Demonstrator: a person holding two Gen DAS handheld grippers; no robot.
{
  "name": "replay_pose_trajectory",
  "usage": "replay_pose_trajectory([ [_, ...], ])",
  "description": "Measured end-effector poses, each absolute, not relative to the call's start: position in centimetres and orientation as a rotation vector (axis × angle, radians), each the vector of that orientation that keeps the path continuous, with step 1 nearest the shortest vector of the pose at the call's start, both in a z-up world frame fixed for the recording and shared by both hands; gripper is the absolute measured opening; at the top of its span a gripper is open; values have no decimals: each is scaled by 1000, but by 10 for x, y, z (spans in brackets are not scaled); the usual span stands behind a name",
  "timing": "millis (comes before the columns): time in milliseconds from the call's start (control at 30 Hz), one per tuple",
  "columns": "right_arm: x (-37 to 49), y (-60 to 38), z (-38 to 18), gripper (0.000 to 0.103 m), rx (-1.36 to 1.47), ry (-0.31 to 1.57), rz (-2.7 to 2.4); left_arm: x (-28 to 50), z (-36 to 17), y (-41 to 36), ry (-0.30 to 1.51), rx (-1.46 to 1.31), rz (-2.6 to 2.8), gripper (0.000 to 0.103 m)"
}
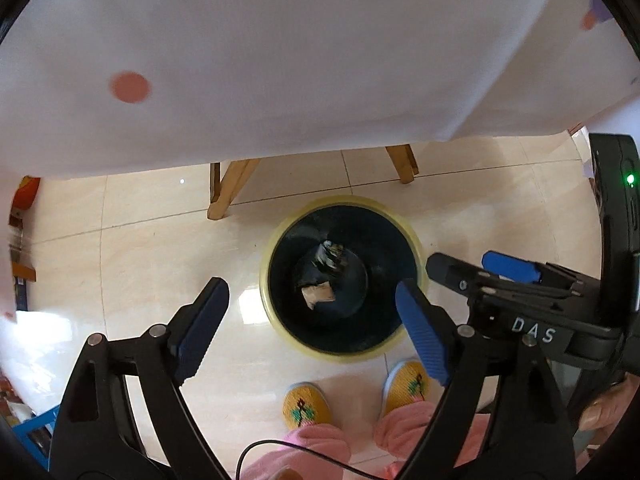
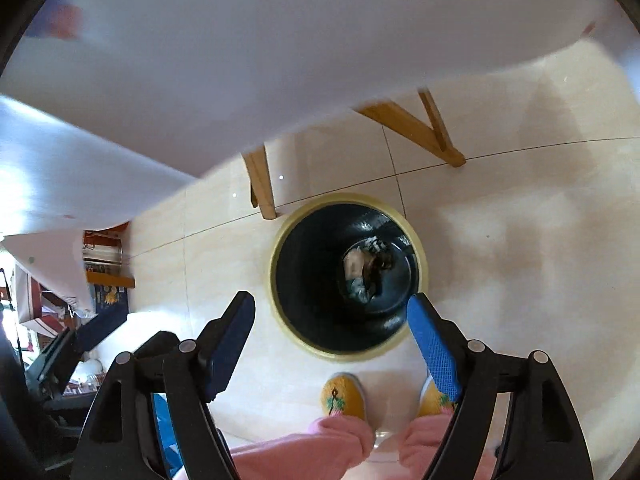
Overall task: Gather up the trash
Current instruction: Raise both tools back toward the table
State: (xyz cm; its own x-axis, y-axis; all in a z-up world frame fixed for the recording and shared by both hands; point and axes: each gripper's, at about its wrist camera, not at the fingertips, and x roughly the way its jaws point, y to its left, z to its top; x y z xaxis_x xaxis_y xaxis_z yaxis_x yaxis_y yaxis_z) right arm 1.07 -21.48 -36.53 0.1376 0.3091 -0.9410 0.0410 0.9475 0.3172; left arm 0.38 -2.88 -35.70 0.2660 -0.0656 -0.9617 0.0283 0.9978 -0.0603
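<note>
A round bin with a pale yellow rim (image 1: 276, 236) (image 2: 280, 240) and a black liner stands on the tiled floor below both grippers. Crumpled scraps of trash (image 1: 322, 280) (image 2: 362, 270) lie at its bottom. My left gripper (image 1: 312, 300) hangs above the bin, pointing steeply down, open, with nothing between its blue pads. My right gripper (image 2: 332, 308) hangs over the bin too, open and empty. In the left wrist view the right gripper (image 1: 472, 266) shows at the right edge, close beside the left one.
A white tablecloth with pink dots (image 1: 280, 60) (image 2: 240, 60) hangs over the far side, wooden legs (image 1: 228, 188) (image 2: 262, 184) under it. The person's yellow slippers (image 1: 306, 404) (image 2: 344, 396) and pink trouser legs stand just in front of the bin. Boxes (image 2: 106, 276) clutter the left.
</note>
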Motion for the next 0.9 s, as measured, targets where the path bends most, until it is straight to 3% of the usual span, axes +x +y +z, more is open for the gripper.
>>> replay_pose_trajectory([
  [467,-10,-206,-158,80,130,1338,292,-32,-187,-23,1306,-92,-52,83],
  [900,1,-214,30,80,27,957,401,-40,0,-4,1051,-117,41,83],
])
